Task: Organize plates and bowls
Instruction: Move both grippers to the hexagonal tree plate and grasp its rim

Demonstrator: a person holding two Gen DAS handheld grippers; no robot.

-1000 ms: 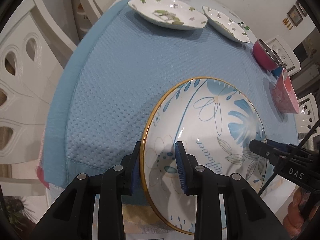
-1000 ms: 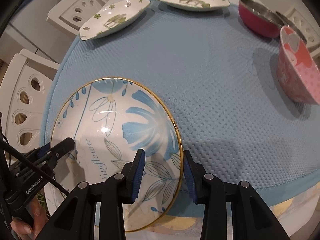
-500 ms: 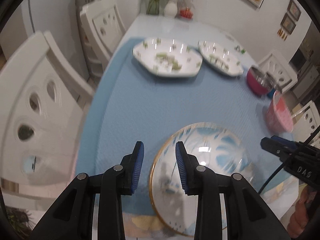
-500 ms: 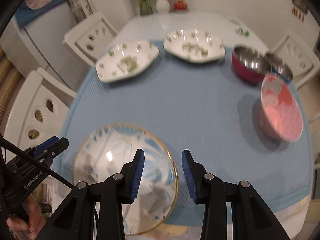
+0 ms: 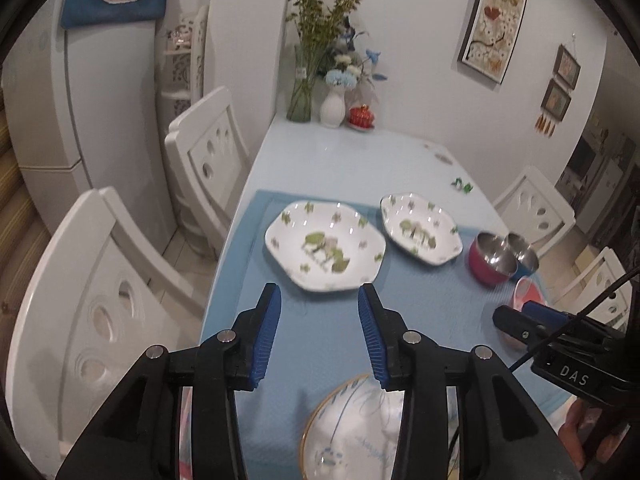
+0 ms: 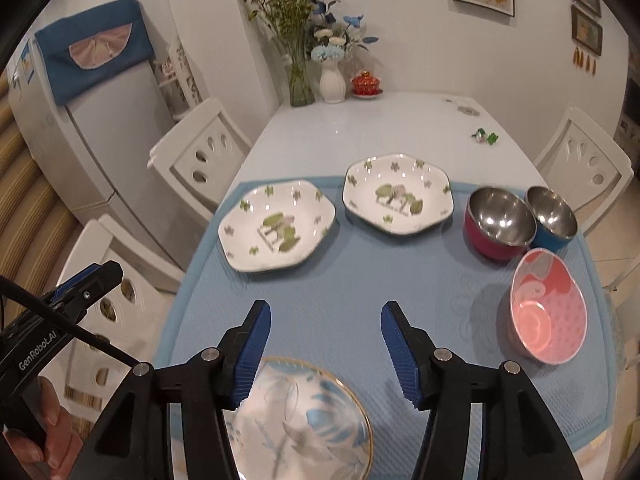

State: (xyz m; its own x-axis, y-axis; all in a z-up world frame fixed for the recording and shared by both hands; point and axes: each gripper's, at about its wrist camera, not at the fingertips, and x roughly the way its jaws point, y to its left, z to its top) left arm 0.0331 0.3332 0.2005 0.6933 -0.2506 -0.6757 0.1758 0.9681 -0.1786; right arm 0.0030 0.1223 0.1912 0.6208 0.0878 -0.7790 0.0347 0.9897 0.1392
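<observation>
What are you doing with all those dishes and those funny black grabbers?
A person is tidying plates and bowls on a blue table mat, holding a grabber in each hand. Both the left gripper and right gripper are open and hold nothing. The round gold-rimmed plate with blue flowers lies on the mat just below them. Two white six-sided plates, two steel-lined bowls and a pink bowl sit farther back.
</observation>
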